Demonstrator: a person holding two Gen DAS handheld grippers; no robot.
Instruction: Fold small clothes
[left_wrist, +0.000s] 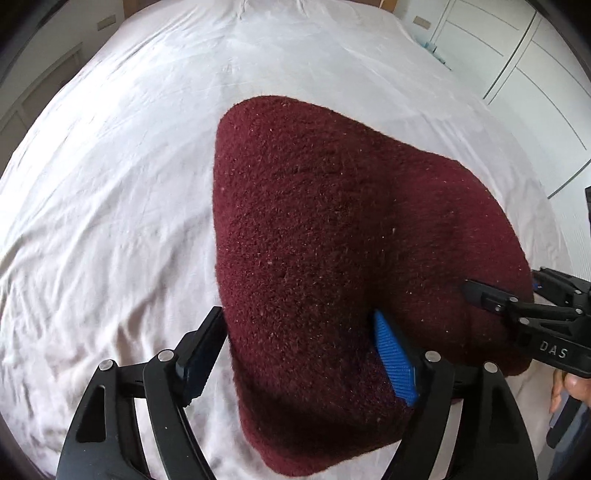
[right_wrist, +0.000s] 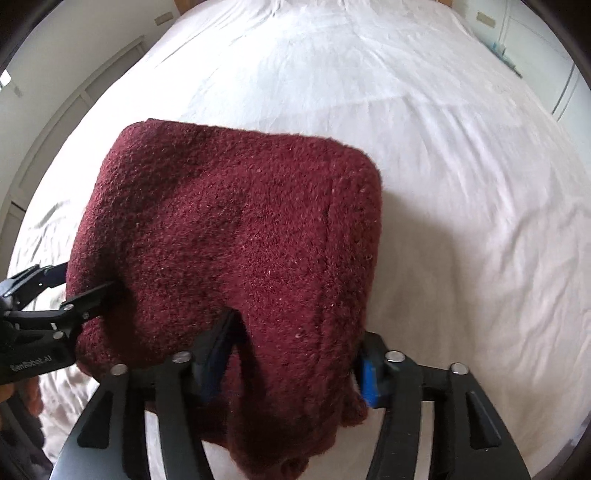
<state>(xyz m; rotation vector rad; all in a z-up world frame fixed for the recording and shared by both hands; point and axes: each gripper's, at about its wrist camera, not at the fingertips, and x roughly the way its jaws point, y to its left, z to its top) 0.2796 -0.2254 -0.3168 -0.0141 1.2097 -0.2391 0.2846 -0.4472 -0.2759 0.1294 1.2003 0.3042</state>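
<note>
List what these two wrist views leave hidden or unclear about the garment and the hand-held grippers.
- Garment type: both views show only bunched maroon knit; sleeves, collar and hems are folded out of sight.
- Its near end: cut off behind the gripper frames at the bottom edge, both views.
- Left hand-held gripper grip: fingers spread around the fabric; whether they pinch it cannot be told.
- Right hand-held gripper grip: the same, fabric covers the pads.
- Bed under the garment: hidden.
</note>
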